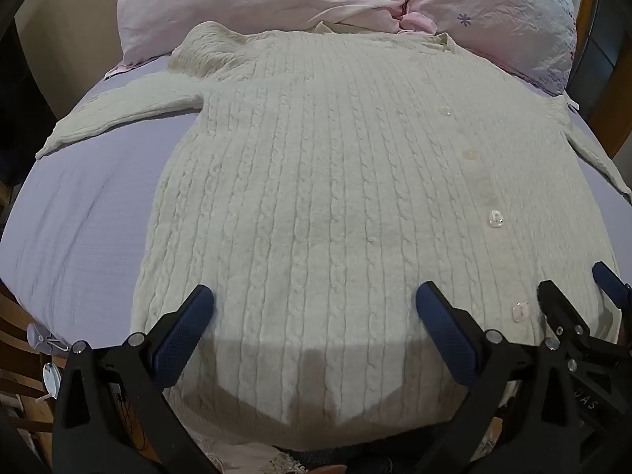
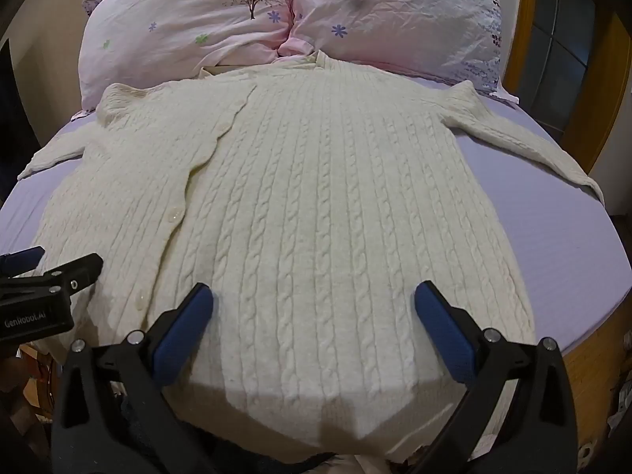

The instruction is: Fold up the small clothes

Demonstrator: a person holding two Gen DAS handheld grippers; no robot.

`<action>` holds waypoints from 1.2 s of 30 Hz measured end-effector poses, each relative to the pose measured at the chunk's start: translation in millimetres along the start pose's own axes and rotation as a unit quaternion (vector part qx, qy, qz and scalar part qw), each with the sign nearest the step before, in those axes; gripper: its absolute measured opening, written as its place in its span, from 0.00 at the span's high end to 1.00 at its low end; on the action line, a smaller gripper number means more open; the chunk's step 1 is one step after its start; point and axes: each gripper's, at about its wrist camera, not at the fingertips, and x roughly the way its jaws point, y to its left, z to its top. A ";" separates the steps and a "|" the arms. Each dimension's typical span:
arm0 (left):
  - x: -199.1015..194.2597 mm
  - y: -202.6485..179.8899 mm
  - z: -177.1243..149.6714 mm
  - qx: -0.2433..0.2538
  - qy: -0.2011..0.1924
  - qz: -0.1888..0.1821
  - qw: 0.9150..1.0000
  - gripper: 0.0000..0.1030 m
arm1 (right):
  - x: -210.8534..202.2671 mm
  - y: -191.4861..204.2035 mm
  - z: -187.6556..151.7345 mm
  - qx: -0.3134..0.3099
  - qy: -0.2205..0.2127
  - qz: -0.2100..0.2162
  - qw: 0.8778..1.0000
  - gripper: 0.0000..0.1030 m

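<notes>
A cream cable-knit cardigan lies flat and buttoned on the lavender bed sheet, collar toward the pillows, both sleeves spread out to the sides. It also fills the right wrist view. My left gripper is open and empty, its jaws spread over the left half of the hem. My right gripper is open and empty over the right half of the hem. The right gripper shows at the right edge of the left wrist view, and the left gripper at the left edge of the right wrist view.
Two pink flowered pillows lie at the head of the bed, touching the collar. A wooden bed frame runs along the right side. Clear buttons run down the cardigan's front. Small objects sit on wooden slats at lower left.
</notes>
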 end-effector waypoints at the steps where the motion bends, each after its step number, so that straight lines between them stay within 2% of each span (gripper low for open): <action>1: 0.1 0.0 0.0 0.000 0.001 0.000 1.000 0.01 | 0.2 -0.1 0.0 0.000 0.000 0.000 1.000 0.02; 36: 0.0 0.0 0.0 0.000 -0.001 0.001 1.000 0.01 | 2.0 -2.3 -0.1 0.001 0.005 0.000 1.000 0.02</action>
